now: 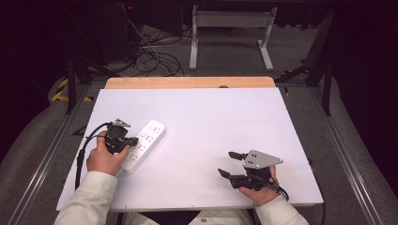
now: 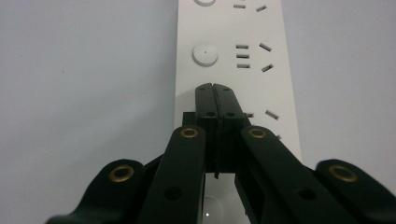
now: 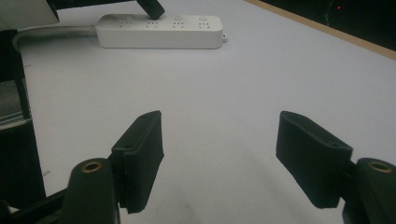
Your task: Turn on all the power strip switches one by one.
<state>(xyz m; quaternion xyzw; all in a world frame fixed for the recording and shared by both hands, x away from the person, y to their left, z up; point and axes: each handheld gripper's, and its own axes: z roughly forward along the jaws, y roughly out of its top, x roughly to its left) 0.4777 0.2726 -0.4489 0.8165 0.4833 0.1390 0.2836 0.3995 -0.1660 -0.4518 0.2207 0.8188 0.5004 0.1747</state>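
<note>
A white power strip (image 1: 145, 143) with several sockets and round buttons lies on the left part of the white table (image 1: 211, 122). My left gripper (image 1: 134, 140) is shut with nothing between its jaws, and its joined tip (image 2: 215, 87) sits over the strip (image 2: 233, 70), just short of a round button (image 2: 205, 54). In the right gripper view that black tip (image 3: 152, 8) meets the top of the strip (image 3: 159, 32). My right gripper (image 1: 226, 163) is open near the front right of the table, apart from the strip, with bare table between its fingers (image 3: 140, 149).
The strip's white cable (image 3: 51, 31) runs off toward the person's side. A wooden edge (image 1: 187, 82) borders the table's far side. Beyond it, cables (image 1: 150, 54) and a white desk frame (image 1: 230, 21) stand on the floor. Bare table lies between the two grippers.
</note>
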